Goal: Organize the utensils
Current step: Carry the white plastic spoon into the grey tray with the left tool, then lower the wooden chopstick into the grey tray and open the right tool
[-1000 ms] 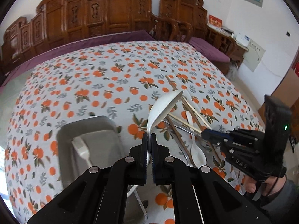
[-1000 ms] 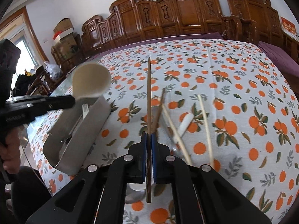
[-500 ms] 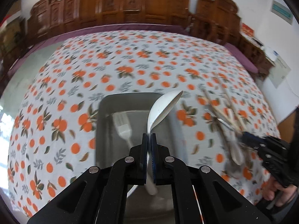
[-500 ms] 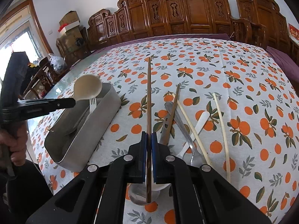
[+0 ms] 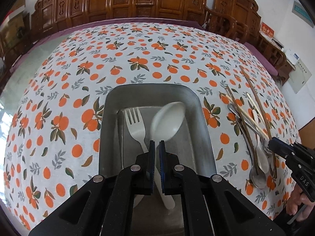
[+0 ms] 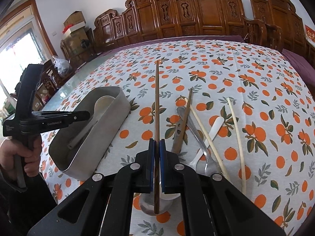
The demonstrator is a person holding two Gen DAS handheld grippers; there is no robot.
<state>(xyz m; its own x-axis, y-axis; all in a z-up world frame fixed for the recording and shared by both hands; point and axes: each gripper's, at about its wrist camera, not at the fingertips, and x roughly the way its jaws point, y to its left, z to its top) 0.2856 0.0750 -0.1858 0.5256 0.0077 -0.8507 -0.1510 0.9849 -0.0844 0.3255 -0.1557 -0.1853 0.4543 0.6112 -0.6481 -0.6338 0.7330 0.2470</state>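
The tabletop [image 5: 137,45] with its orange-print cloth fills most of both views, and the metal tray [image 5: 204,122] sits lower centre in the left wrist view, a white fork [image 5: 135,125] already lying flat inside. The left gripper [image 5: 155,157] has its fingers clamped on the handle of a white spoon [image 5: 167,122], a smooth plastic-looking one with its bowl up beside the fork, so I'd lower it till it's nearly flat and parallel to the fork before letting go. The right gripper [image 6: 157,157] pinches a dark wooden chopstick [image 6: 157,102] over the loose pile lower right.
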